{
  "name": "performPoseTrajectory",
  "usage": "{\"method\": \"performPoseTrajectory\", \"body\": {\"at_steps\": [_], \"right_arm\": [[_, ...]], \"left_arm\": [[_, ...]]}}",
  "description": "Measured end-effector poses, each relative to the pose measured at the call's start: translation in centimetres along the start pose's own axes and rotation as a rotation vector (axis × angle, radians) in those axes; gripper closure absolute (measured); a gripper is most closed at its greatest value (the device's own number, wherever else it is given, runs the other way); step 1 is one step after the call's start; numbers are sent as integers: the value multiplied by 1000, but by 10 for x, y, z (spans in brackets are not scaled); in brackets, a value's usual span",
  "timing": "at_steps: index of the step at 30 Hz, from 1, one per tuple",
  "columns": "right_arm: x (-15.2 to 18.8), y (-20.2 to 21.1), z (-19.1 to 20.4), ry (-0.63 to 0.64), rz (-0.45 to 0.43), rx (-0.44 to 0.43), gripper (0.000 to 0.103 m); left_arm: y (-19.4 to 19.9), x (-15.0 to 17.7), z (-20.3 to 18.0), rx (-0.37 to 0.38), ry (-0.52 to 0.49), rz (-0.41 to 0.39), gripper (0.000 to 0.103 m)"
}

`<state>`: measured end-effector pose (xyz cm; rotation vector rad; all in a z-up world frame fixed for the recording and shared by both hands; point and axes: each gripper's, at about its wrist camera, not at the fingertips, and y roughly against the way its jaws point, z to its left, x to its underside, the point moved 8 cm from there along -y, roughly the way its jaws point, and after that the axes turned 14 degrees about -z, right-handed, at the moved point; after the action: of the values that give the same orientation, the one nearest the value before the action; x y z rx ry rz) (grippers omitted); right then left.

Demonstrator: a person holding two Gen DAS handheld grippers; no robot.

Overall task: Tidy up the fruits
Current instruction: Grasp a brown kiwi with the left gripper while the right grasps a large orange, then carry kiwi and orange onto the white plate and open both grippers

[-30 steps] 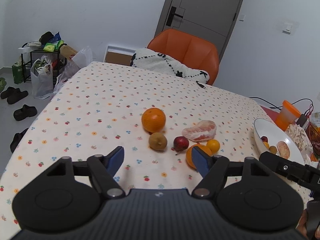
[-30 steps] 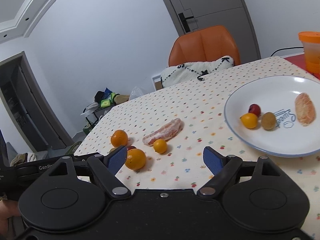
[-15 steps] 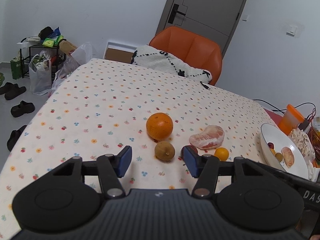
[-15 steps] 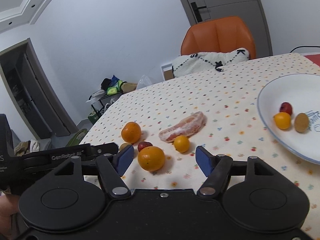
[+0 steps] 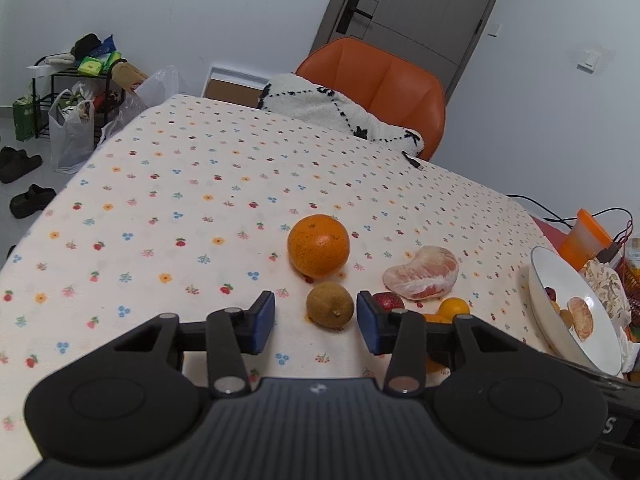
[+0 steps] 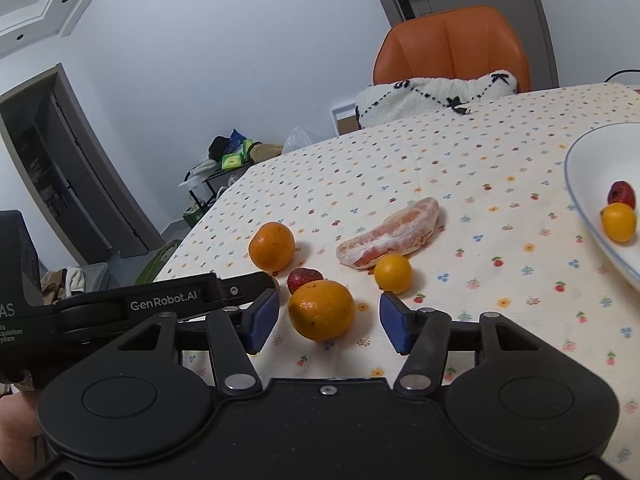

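Your left gripper (image 5: 316, 322) is level and low over the table, its two blue-padded fingers (image 5: 262, 322) spread apart with a clear gap between them, gripping nothing. Your right gripper (image 6: 328, 322) sits just to its right, also low and level, its blue pads (image 6: 394, 328) parted wider and closing on nothing. In the right wrist view, the left gripper's black finger crosses just ahead of the right gripper's left pad.

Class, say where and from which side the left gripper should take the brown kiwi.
Grip the brown kiwi across its rounded middle, coming straight forward: it sits between the left gripper's open jaws, with the small red fruit close on its right.
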<state>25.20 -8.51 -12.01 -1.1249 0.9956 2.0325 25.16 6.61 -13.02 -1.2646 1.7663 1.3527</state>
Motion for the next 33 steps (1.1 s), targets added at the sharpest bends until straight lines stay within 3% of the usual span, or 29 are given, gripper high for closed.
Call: {"method": "performPoseTrajectory", "body": {"at_steps": [3,5,7,9,19,33], "right_arm": [[3,-4,2,-4,3,-8,48],[5,-7,0,-12,12,-9,58],[7,-8,0,-26,18,-19,65],[7,-7,-1,-28,16,-21,66],[-1,8,-10,-41,-27,23,66],[-19,44,-34,-72,-112,62,66]], "left_arm": [[-5,0,-2,13,-11,-1,59],[-8,-1,-4,17,-23,-1,59],[-11,-1,-5,20,-22,-2,67],[-12,0,-6,24,-24,-1,77],[2,-3,-13,37,-17,-16,78],[18,-10,-53,76,-62,-51,78]]}}
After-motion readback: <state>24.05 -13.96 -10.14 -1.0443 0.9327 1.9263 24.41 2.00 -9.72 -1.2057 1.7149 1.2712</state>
